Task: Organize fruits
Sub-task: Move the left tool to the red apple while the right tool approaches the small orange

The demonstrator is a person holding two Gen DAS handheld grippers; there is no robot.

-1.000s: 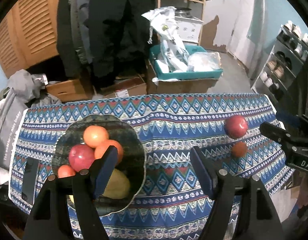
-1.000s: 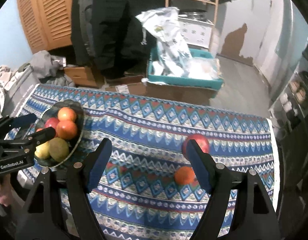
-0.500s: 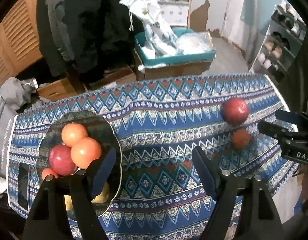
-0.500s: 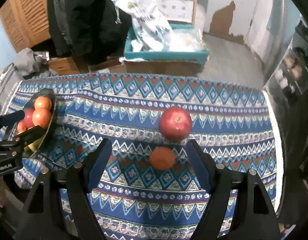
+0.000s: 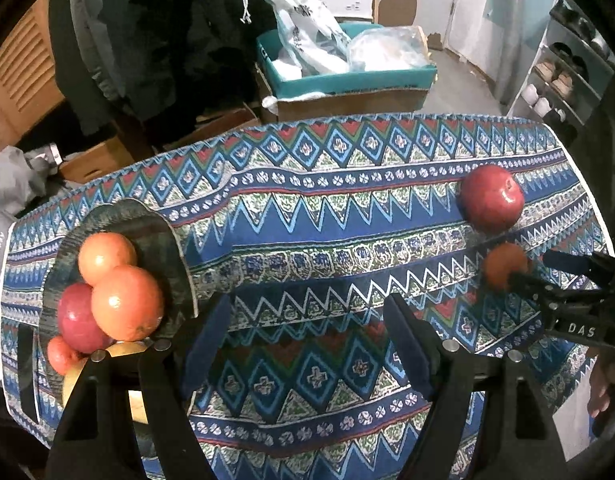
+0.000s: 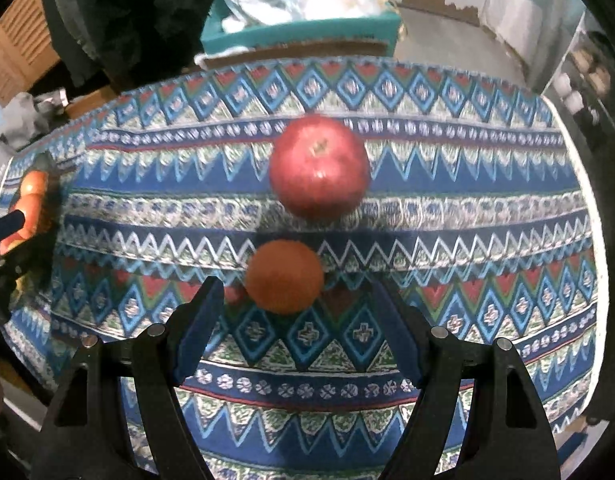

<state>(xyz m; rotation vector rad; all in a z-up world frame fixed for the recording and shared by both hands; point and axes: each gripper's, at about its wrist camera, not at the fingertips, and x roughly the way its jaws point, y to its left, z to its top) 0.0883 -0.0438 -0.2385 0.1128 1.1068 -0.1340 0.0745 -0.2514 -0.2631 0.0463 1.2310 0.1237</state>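
Observation:
A dark plate [image 5: 119,210] on the left of the patterned cloth holds two oranges [image 5: 127,304], a red apple [image 5: 77,320], a small orange and a yellow fruit half hidden behind my finger. My left gripper [image 5: 307,308] hangs open over bare cloth just right of the plate. On the right lie a red apple [image 6: 319,168] and, nearer me, a small orange [image 6: 283,276]. My right gripper [image 6: 297,308] is open, its tips on either side of the small orange's near edge and not touching it. From the left wrist view the right gripper [image 5: 533,266] reaches the small orange [image 5: 503,264] below the apple [image 5: 491,198].
Beyond the table's far edge stand a teal box of plastic bags [image 5: 347,76], cardboard boxes and hanging dark coats [image 5: 147,40]. A shoe rack [image 5: 567,72] is at the right. A black flat object [image 5: 25,360] lies by the plate, and a hand [image 5: 599,392] shows at the lower right.
Both grippers have sunk toward the table. The right one has come in over the small orange, which now sits between its tips. The left one drifted right, off the plate.

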